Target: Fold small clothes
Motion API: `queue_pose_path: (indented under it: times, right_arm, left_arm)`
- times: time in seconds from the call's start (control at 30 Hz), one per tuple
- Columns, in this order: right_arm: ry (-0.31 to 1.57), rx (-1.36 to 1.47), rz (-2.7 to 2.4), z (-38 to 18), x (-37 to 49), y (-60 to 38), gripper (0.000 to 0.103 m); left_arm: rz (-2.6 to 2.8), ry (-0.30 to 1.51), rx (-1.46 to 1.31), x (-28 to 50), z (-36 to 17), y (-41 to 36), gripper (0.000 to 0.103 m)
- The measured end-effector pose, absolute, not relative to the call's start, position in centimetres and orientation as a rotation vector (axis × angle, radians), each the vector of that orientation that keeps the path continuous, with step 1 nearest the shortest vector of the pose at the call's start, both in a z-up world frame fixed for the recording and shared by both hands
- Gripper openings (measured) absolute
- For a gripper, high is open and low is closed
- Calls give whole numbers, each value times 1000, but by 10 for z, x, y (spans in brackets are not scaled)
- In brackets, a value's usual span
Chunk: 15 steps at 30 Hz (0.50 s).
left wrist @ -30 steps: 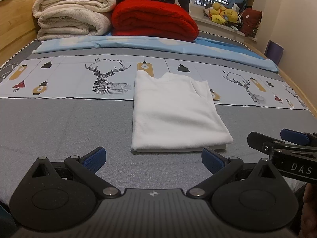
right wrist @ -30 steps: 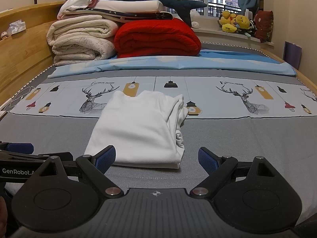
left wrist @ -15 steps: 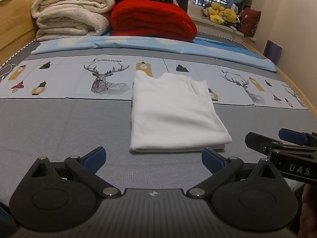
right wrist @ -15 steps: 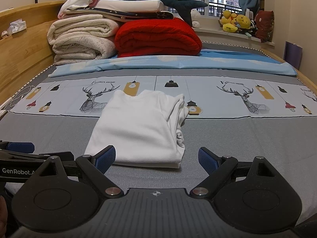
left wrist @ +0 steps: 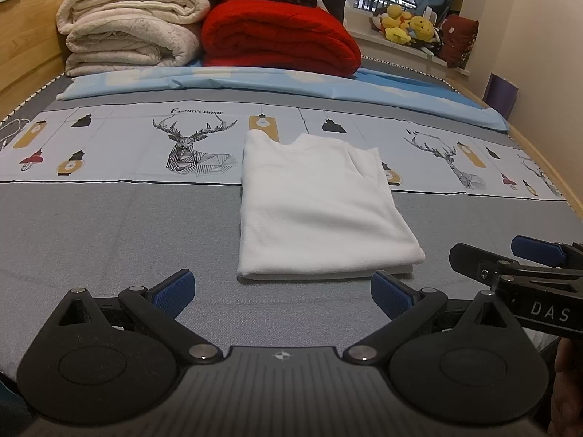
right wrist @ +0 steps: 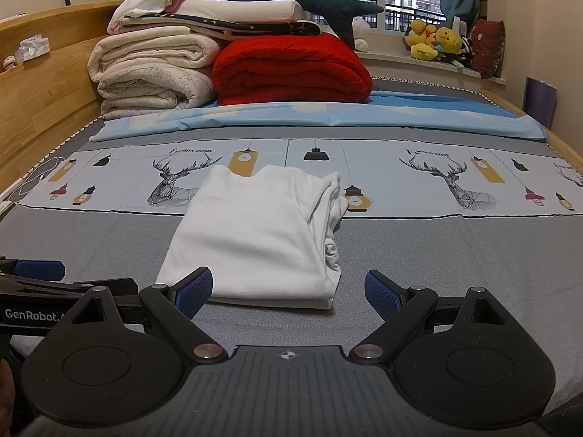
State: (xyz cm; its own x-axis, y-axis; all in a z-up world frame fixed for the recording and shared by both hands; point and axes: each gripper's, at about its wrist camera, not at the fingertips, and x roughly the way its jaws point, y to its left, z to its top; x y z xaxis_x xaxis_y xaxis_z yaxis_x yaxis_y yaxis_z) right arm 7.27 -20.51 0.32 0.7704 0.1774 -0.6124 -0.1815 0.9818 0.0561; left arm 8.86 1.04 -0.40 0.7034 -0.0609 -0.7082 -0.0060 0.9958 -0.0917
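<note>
Both grippers (left wrist: 282, 287) (right wrist: 288, 289) unmoved (fingers spread), level before folded shirt (left wrist: 320, 207).

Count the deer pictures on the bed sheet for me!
2. One deer is printed left of the folded white shirt; the other deer is off to its right. The shirt might hide more.

Right gripper (right wrist: 288, 291) hangs low over the grey bed (right wrist: 455, 255), blue pads spread wide and empty. Just ahead lies the folded white cotton shirt (right wrist: 255, 233), layered edges bunched on its right. The left gripper (right wrist: 36, 273) pokes in alongside.
</note>
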Motion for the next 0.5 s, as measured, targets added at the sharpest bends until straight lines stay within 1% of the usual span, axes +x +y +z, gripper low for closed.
queue_pose_path:
  times: [0.5]
  right_arm:
    - [664, -6, 194, 4, 73, -205, 91]
  left_arm:
    - [-42, 786, -88, 88, -4, 9, 103]
